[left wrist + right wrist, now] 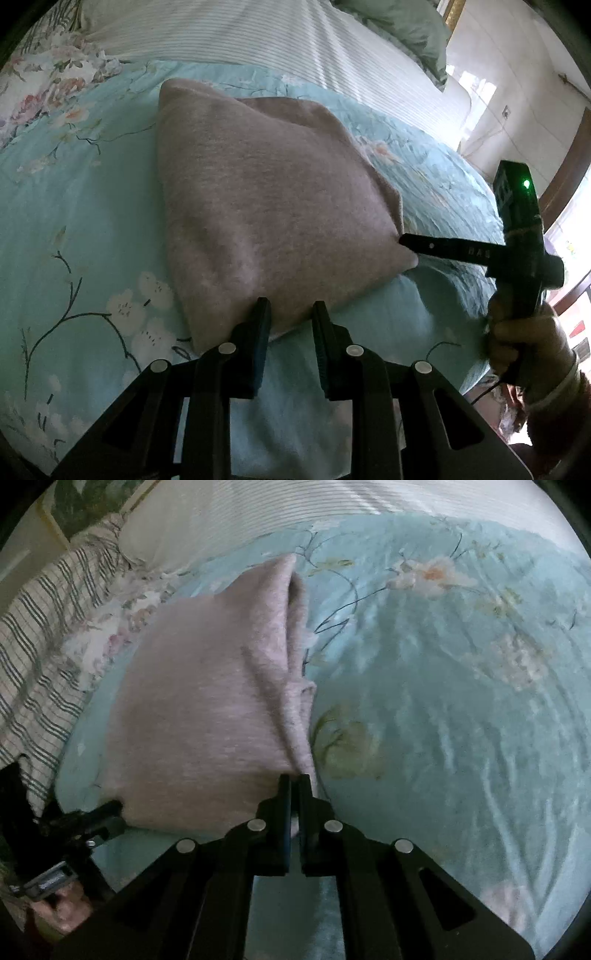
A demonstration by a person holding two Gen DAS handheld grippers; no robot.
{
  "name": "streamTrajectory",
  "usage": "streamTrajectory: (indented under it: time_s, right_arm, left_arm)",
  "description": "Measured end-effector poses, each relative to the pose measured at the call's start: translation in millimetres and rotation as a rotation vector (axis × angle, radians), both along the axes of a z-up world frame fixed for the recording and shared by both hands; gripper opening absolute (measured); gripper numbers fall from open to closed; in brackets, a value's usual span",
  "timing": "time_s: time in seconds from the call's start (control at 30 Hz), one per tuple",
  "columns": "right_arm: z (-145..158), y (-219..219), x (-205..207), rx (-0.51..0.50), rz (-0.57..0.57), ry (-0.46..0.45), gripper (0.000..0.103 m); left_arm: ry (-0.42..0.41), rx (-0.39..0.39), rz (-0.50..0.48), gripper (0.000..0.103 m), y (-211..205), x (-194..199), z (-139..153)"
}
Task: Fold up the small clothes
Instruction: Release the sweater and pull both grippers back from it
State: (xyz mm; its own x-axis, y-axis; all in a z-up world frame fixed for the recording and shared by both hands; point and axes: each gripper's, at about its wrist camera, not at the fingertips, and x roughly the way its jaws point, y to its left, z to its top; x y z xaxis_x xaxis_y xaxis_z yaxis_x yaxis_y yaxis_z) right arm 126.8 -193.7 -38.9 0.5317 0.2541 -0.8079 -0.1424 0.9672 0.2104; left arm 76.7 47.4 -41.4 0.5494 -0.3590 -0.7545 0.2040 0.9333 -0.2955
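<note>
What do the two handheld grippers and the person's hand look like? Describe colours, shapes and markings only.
Both the left gripper and right gripper are black, with flat fingers, linkage arms and round silver rivets. The right one shows a green light and faint lettering. The hand is bare, with a pale cuff.

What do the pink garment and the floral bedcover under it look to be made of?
Pink garment: soft heathered knit, probably cotton jersey or fleece; matte, fuzzy, with fine ribbing.
Floral bedcover: thin woven cotton-like sheeting, printed; smooth, fine creases, slight sheen.
</note>
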Motion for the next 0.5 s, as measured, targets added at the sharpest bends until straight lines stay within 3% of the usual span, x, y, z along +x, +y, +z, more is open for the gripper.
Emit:
streamTrajectory:
  time_s: [0.03,0.17,0.5]
  right_arm:
    - [0,-1,0,-0.029,-0.012,-0.001,0.016]
    - [4,-10,-4,0.047,-0.027,-0.004,0.016]
    - [43,4,-34,0.057,0.028,-0.103,0.016]
  left_arm:
    - [-0.001,0.002,-0.001,0.023,1,-1,0]
    - [0.001,-0.011,0.000,0.023,5,-3,-2]
    - [0.029,0.013,0.022,0.024,8,-22,-2]
